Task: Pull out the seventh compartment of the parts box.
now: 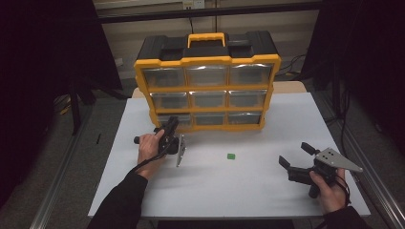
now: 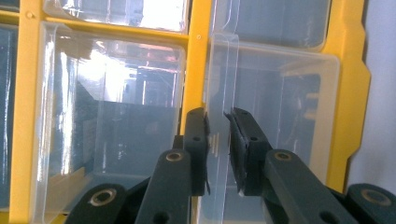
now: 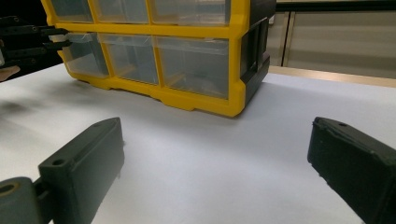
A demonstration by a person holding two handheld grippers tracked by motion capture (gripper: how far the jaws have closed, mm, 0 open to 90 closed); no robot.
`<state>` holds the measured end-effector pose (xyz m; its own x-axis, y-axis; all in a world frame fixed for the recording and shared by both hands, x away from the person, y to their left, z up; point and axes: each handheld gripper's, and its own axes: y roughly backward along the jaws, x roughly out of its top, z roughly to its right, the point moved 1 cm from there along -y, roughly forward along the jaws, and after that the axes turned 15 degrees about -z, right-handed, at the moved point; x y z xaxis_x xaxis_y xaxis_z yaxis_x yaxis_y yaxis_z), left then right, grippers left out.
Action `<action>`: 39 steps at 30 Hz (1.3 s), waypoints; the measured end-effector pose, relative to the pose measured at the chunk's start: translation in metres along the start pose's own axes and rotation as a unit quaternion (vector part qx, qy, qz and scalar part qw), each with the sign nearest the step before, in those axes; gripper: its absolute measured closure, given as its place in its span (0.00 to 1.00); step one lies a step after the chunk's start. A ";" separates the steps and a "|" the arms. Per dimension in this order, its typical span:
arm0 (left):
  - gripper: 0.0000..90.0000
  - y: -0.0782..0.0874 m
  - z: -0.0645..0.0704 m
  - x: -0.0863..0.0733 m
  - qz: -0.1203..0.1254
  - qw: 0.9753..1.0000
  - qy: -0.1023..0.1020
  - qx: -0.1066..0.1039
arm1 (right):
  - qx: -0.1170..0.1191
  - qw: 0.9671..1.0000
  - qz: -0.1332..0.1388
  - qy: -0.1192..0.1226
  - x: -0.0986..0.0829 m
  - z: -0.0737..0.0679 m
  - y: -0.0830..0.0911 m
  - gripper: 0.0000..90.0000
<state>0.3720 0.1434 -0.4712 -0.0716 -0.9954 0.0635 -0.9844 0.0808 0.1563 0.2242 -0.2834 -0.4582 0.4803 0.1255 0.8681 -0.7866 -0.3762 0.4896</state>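
A yellow and black organizer (image 1: 208,88) with three rows of clear drawers stands at the back of the white table (image 1: 248,188). My left gripper (image 1: 171,125) is at the bottom-left drawer (image 1: 168,119). In the left gripper view, the left gripper (image 2: 217,119) is shut on that drawer's clear handle lip (image 2: 219,84). The drawer front sits level with its neighbours. My right gripper (image 1: 294,154) is held low over the table's right side, open and empty. In the right gripper view its jaws (image 3: 217,135) stand wide apart, facing the organizer (image 3: 196,100). A small green piece (image 1: 231,156) lies mid-table.
The organizer has a yellow carry handle (image 1: 206,38) on top. The table's front edge runs just ahead of the person's forearms. Dark floor and metal rails flank the table on both sides.
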 end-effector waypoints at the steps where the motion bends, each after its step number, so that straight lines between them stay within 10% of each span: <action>1: 0.87 -0.002 0.005 0.000 0.020 0.999 0.037 0.001 | 0.001 1.000 0.000 -0.001 0.000 0.000 0.000 0.04; 9: 0.87 0.008 0.000 -0.001 0.001 1.000 0.001 -0.003 | 0.001 1.000 0.000 0.001 0.000 0.000 0.000 0.04; 16: 0.86 0.012 0.001 -0.001 0.007 1.000 0.010 -0.008 | 0.000 1.000 0.001 0.002 0.000 0.000 0.000 0.04; 17: 0.86 0.011 0.004 -0.001 0.021 0.999 0.035 -0.005 | 0.000 1.000 0.001 0.002 0.000 0.000 0.000 0.04; 19: 0.86 0.014 0.001 -0.001 0.008 1.000 0.011 -0.006 | -0.001 1.000 0.002 0.001 0.000 0.000 0.000 0.04; 39: 0.86 0.025 0.002 -0.004 0.013 1.000 0.014 -0.012 | 0.001 1.000 0.002 0.001 0.000 0.000 0.000 0.04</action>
<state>0.3475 0.1492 -0.4692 -0.0926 -0.9910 0.0963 -0.9780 0.1086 0.1778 0.2238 -0.2832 -0.4578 0.4765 0.1269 0.8699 -0.7878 -0.3776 0.4866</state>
